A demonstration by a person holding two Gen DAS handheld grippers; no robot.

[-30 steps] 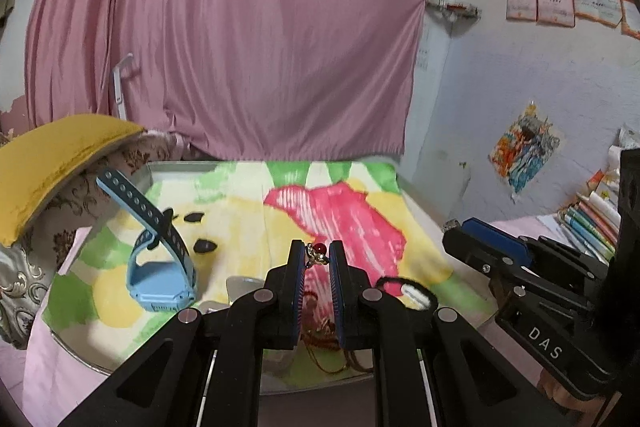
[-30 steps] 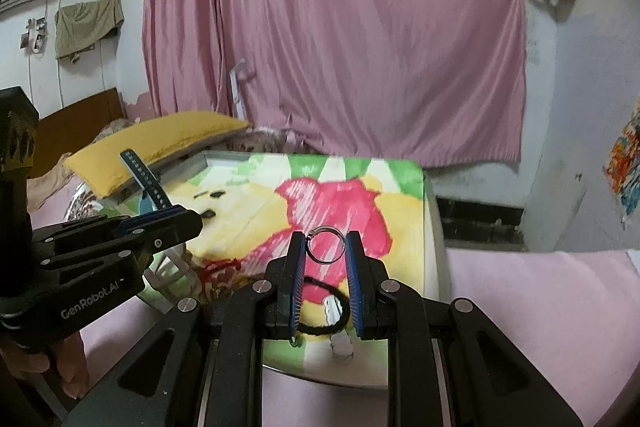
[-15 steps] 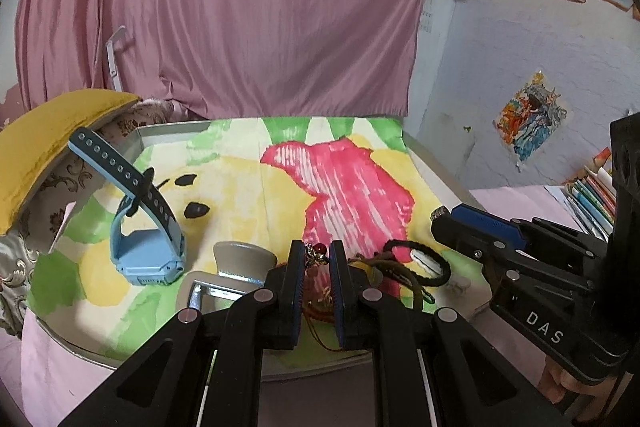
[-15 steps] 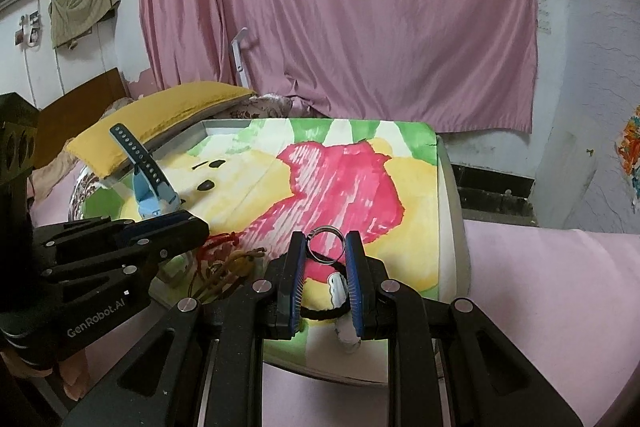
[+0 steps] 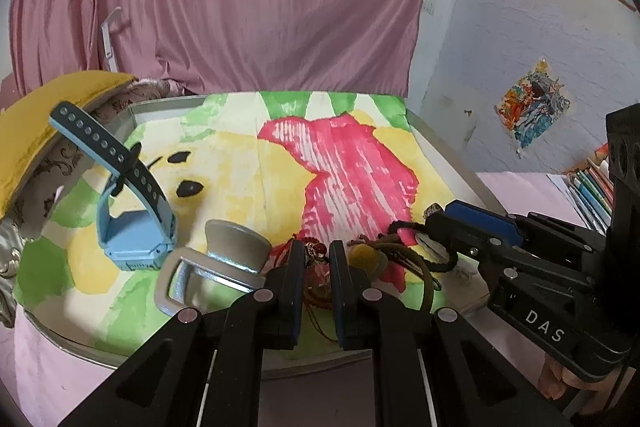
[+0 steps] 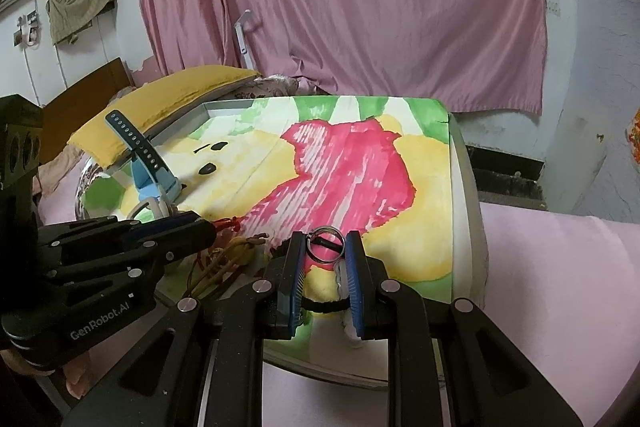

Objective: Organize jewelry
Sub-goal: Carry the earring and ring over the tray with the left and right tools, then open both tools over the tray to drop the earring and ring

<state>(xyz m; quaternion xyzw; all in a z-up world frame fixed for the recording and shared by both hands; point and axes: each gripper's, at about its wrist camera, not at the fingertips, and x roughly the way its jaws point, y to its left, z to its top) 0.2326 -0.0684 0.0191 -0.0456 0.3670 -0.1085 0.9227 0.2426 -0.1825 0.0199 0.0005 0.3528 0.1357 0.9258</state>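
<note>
Painted tray [image 5: 440,143] lying on pink bed. L tool [image 5: 314,259] pinching red charm cord [image 5: 316,267]; R tool [image 6: 325,247] pinching metal ring [image 6: 325,243]. Blue watch [image 5: 132,223] sitting nearby.

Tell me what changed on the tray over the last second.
Both grippers dipped toward the tray's near edge, so the jewelry pile came into view beneath them. The left gripper stays clamped on the red bead charm, the right gripper on the metal ring. The blue watch hasn't moved.
</note>
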